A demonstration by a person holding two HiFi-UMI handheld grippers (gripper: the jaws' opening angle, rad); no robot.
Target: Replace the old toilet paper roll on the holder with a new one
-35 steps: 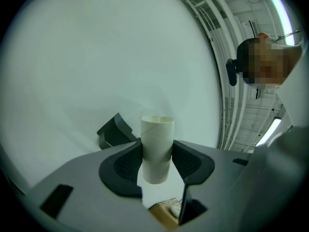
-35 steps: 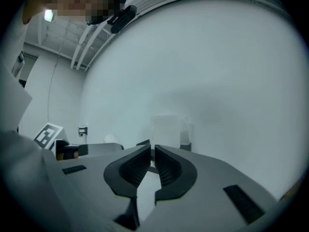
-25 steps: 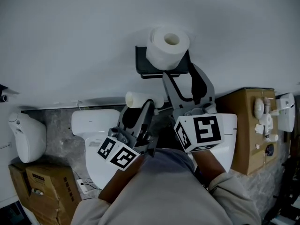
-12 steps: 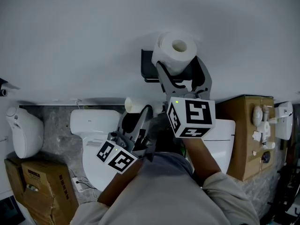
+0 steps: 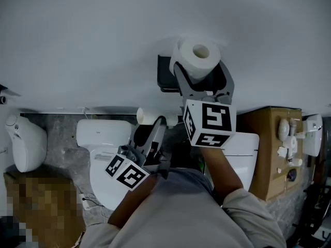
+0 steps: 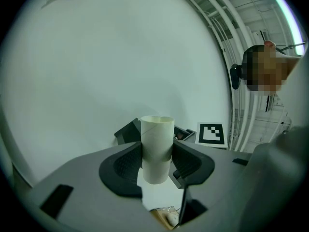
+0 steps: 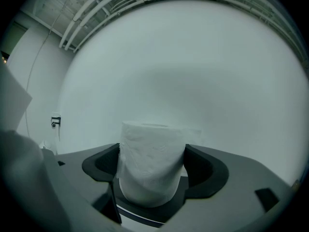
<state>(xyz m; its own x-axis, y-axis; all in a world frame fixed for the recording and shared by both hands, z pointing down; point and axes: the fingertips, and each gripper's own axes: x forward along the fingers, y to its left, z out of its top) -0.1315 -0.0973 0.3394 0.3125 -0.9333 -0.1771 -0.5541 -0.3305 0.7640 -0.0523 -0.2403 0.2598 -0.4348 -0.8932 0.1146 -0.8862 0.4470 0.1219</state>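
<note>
Two grippers: from my head camera I see both held out towards a plain white wall, the left one low and the right one higher.
Holder [image 5: 165, 77]: a dark bracket fixed to the wall, showing to the left of and beneath the roll.
New toilet paper roll [image 5: 196, 56]: full and white, resting on the Holder with its hollow end turned towards my head camera.
Right gripper [image 5: 200, 70]: its jaws have just been opening and now stand wide, one on each side of the New toilet paper roll. In its own view the roll fills the gap, and I see no squeeze on the paper.
Cardboard tube [image 6: 157, 144]: bare and pale, upright in the left gripper view, its top end rising above the pads. It is lower than the Holder and to its left in the head view.
Left gripper [image 5: 154, 133]: clamped on the Cardboard tube, pads pressing its sides about halfway along.
Toilet [image 5: 103, 138]: white, on the floor under the Left gripper.
Cardboard box [image 5: 269, 149]: brown, at the right.
</note>
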